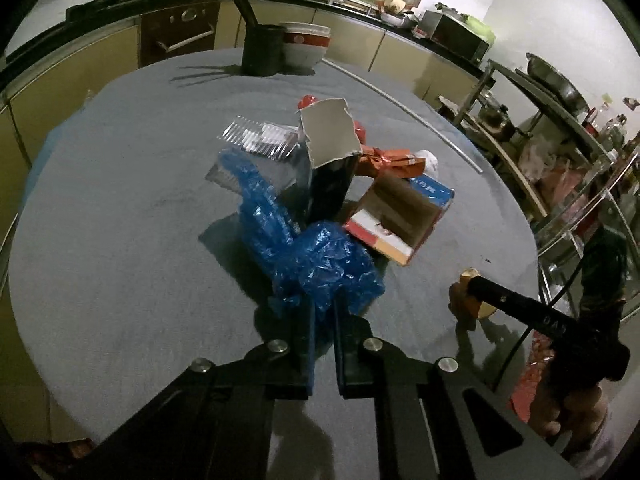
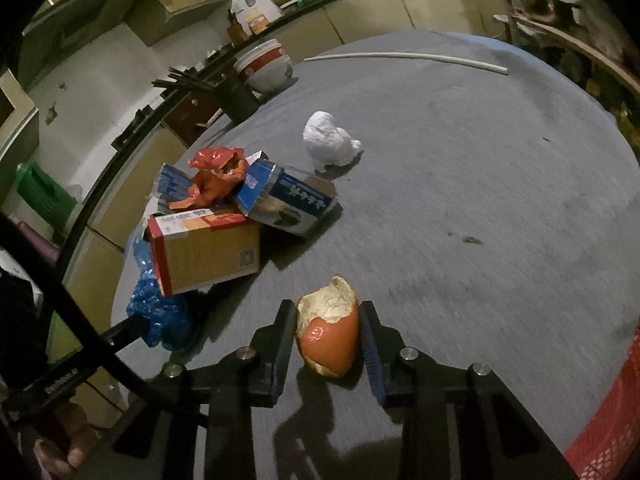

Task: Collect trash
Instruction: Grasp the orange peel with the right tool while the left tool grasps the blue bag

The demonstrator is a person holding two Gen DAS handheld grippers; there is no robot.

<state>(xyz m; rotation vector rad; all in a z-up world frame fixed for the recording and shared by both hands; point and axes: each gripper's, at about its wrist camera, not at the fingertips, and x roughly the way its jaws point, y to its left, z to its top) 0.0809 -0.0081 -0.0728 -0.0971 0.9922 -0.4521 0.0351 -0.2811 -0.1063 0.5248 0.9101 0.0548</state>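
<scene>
In the left wrist view my left gripper (image 1: 324, 304) is shut on a crumpled blue plastic bag (image 1: 320, 264) at the near end of a trash pile on the round grey table (image 1: 120, 200). The pile holds a torn grey card (image 1: 330, 132), a clear plastic tray (image 1: 256, 140), an orange wrapper (image 1: 392, 162) and an open carton (image 1: 400, 216). My right gripper (image 2: 326, 306) is shut on a piece of orange peel (image 2: 328, 332), just right of the pile. The peel (image 1: 460, 296) also shows at the right gripper's tip (image 1: 474, 282).
A white crumpled tissue (image 2: 330, 144) lies alone beyond the pile. A black cup with chopsticks (image 1: 262, 50) and a red-banded bowl (image 1: 306, 46) stand at the far edge. A white rod (image 2: 404, 56) lies across the back. A red basket (image 2: 612, 412) sits at the lower right.
</scene>
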